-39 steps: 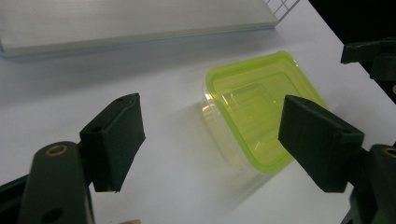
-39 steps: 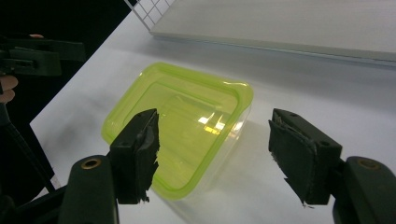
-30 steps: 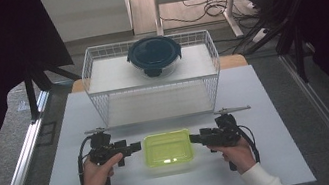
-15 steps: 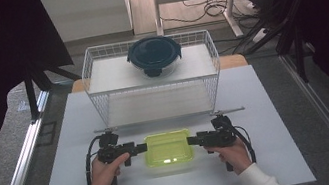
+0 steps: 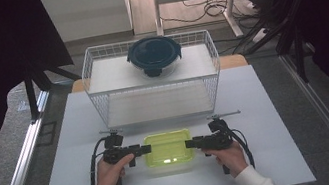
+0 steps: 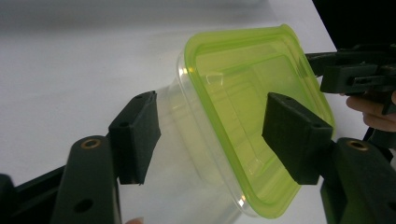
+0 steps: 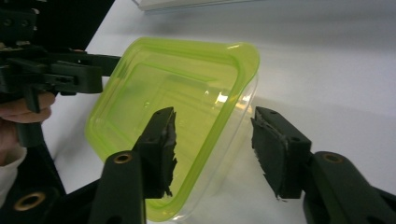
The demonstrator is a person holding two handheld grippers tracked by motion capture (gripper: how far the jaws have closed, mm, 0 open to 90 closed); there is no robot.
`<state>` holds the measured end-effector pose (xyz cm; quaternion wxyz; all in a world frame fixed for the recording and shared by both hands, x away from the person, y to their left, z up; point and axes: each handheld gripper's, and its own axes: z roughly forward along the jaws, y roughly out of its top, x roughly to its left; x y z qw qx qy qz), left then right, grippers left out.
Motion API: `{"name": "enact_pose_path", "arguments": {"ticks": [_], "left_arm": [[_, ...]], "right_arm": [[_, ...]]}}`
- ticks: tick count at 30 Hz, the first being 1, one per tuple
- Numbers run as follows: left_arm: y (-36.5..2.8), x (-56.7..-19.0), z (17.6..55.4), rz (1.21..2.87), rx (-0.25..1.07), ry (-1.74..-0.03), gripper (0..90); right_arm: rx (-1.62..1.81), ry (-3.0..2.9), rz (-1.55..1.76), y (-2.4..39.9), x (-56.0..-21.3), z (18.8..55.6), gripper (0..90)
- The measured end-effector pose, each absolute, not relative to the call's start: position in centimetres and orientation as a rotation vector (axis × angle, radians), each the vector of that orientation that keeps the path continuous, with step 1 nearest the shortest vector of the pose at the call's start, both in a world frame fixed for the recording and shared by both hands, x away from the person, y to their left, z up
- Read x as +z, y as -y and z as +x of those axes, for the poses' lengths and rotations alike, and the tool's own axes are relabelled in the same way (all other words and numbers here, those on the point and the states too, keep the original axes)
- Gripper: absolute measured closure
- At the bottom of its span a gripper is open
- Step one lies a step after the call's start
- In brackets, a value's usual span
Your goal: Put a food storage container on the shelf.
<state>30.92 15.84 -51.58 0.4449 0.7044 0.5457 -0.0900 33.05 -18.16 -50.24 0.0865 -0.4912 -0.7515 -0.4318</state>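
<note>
Container (image 6: 243,121) base cut off between left gripper (image 6: 210,135) fingers

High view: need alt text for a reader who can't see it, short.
Two hands at the near edge of a white table bring a left gripper and right gripper in at opposite ends of a clear container with a lime-green lid, their fingers just closing around its rim. Behind it, a white wire rack carries a round dark-lidded container.

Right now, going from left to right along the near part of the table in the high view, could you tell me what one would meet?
left gripper → green-lidded container → right gripper
</note>
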Motion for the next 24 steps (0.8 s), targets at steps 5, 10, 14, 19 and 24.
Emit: {"name": "enact_pose_path", "arguments": {"ticks": [5, 10, 14, 19, 24], "left_arm": [[-15.8, -52.3, 31.0, 1.732, -0.26, -1.38, 41.3], [-15.7, -52.6, 31.1, 1.712, -0.309, -1.379, 46.9], [-15.7, -52.9, 31.2, 1.677, -0.382, -1.369, 53.3], [-15.8, -53.0, 31.1, 1.645, -0.425, -1.376, 59.6], [-15.8, -52.5, 30.6, 1.628, -0.411, -1.377, 64.8]], "right_arm": [[-1.291, 2.218, -1.471, 18.3, -50.3, 33.0, 54.6], [-1.272, 2.197, -1.469, 18.5, -50.6, 32.9, 57.8], [-1.241, 2.175, -1.459, 18.3, -50.9, 33.0, 65.6], [-1.214, 2.135, -1.459, 18.4, -51.1, 33.0, 70.5], [-1.231, 2.118, -1.479, 18.6, -50.8, 32.6, 74.8]]}}
